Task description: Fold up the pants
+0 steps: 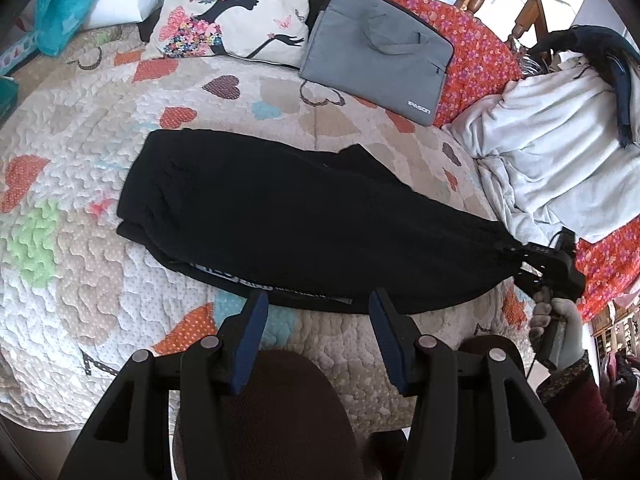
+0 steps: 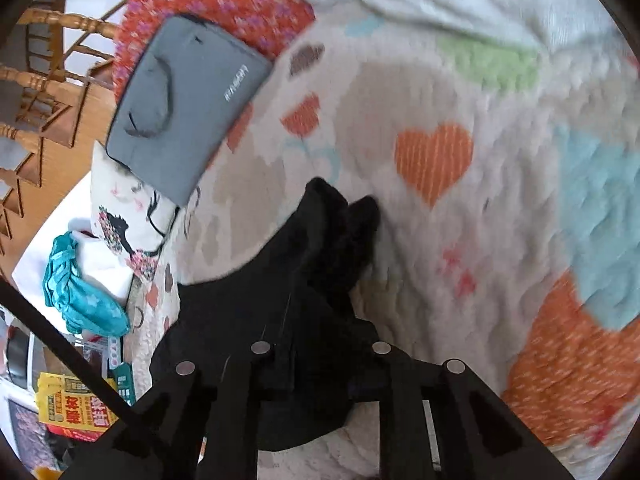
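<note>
— Where do we stand on the bed? The black pants [image 1: 280, 216] lie lengthwise across the heart-patterned quilt [image 1: 80, 264], already doubled leg over leg as far as we can judge, one end bunched near the floral pillow [image 1: 236, 12], the other end lifted off the quilt at our right.

— And that lifted end? Our right gripper [image 1: 528, 262] has its fingers closed on the gathered fabric there, with the gloved right hand [image 1: 556, 332] on the handle. In the right wrist view the cloth fills the space between the fingers and trails away over the quilt (the picture is smeared, so we read no more from it).

— The left? Our left gripper [image 1: 318, 312] hangs just short of the near edge of the pants, blue pads [image 1: 256, 332] wide apart, holding nothing.

— So how far along are we? By our judgement, about midway: the lengthwise fold looks done, the crosswise fold is not. The held end has yet to be carried over toward the pillow end, and the stack is long and slack, not a compact bundle.

— Anything in the way? A grey laptop bag [image 1: 376, 68] and a heap of white clothing [image 1: 560, 152] lie beyond the pants, apart from them.
</note>
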The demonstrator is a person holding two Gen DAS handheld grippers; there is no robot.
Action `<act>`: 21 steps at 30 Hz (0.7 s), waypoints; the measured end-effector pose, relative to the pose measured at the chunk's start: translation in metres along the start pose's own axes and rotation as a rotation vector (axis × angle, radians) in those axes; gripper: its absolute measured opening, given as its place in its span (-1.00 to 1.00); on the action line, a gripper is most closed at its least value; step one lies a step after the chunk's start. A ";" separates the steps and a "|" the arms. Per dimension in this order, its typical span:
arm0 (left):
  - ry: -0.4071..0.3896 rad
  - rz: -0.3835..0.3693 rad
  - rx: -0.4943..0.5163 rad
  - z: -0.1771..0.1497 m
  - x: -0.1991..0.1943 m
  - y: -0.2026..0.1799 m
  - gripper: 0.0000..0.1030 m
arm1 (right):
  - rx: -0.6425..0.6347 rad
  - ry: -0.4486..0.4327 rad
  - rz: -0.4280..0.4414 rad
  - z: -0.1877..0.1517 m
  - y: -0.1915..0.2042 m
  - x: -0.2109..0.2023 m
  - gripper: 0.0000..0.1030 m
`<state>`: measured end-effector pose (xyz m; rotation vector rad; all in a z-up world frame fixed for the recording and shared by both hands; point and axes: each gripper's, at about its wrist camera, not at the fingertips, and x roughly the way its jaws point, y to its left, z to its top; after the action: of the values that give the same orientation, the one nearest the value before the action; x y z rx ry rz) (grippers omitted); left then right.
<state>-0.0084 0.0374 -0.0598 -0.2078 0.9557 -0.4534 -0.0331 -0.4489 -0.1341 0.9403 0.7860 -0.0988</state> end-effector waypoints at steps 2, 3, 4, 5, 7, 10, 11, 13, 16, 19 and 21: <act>-0.002 0.007 -0.012 0.001 0.001 0.001 0.00 | -0.024 0.003 -0.020 0.007 0.001 -0.002 -0.68; -0.002 0.007 -0.015 0.001 0.002 0.000 0.00 | -0.037 0.001 -0.030 0.009 0.001 -0.002 -0.68; -0.001 0.008 -0.015 0.000 0.002 -0.001 0.00 | -0.042 0.004 -0.037 0.011 -0.001 -0.002 -0.68; 0.002 0.009 -0.011 0.000 0.003 -0.002 0.00 | -0.039 0.007 -0.038 0.012 -0.004 -0.001 -0.68; 0.009 0.016 -0.003 -0.001 0.005 -0.003 0.00 | -0.029 0.020 -0.041 0.012 -0.010 0.004 -0.67; 0.013 0.017 -0.013 -0.002 0.007 -0.001 0.00 | 0.002 0.023 -0.116 0.011 -0.025 0.007 -0.57; 0.013 0.017 -0.016 -0.003 0.008 0.001 0.00 | 0.040 0.016 -0.082 0.011 -0.035 0.003 -0.59; 0.014 0.015 -0.021 -0.003 0.008 0.003 0.00 | 0.068 -0.006 -0.102 0.012 -0.044 -0.010 -0.50; 0.013 0.005 -0.034 -0.004 0.010 0.007 0.00 | 0.047 -0.086 -0.250 0.013 -0.047 -0.041 -0.38; 0.015 -0.006 -0.027 -0.004 0.012 0.006 0.00 | -0.016 -0.201 -0.307 0.016 -0.028 -0.075 -0.32; 0.017 -0.007 -0.017 -0.004 0.014 0.003 0.00 | -0.075 -0.213 -0.223 0.020 -0.004 -0.081 -0.32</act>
<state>-0.0037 0.0340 -0.0731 -0.2231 0.9757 -0.4544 -0.0824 -0.4869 -0.0780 0.7543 0.6892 -0.3563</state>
